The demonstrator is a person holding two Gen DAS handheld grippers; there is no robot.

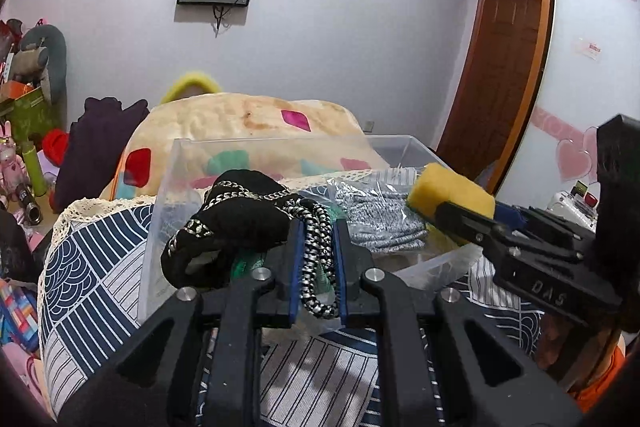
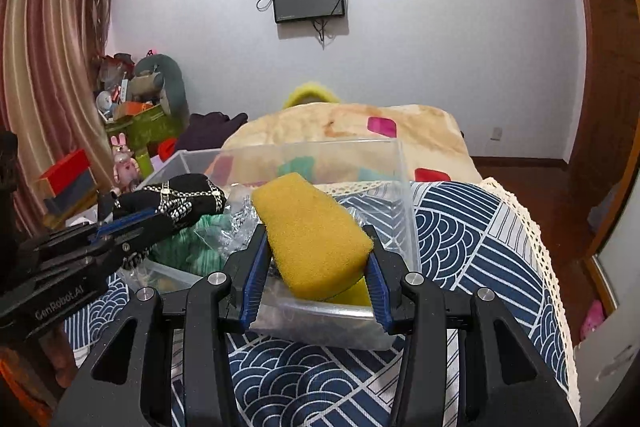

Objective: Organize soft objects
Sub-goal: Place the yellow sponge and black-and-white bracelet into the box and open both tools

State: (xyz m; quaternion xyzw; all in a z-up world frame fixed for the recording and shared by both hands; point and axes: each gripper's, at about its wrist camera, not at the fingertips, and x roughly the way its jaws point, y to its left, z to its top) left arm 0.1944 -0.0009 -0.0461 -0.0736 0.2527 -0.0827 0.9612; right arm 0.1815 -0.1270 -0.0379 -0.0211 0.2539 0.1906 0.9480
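Yellow sponge (image 2: pixel 312 235), long axis pointing away, gripped in right claw (image 2: pixel 316 287); left claw (image 1: pixel 316 259) pinches seemingly knitted black cloth (image 1: pixel 240 215)

Yellow plush (image 2: pixel 312 94): mostly hidden behind the blanket (image 2: pixel 420 127).
Green fabric (image 2: pixel 188 247): partly covered inside the clear bin (image 2: pixel 406 187).

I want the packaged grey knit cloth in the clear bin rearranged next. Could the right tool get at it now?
Probably not yet: the right tool is shut on the yellow foam sponge, so it must release that first. The bagged grey knit cloth otherwise lies uncovered in the clear plastic bin.
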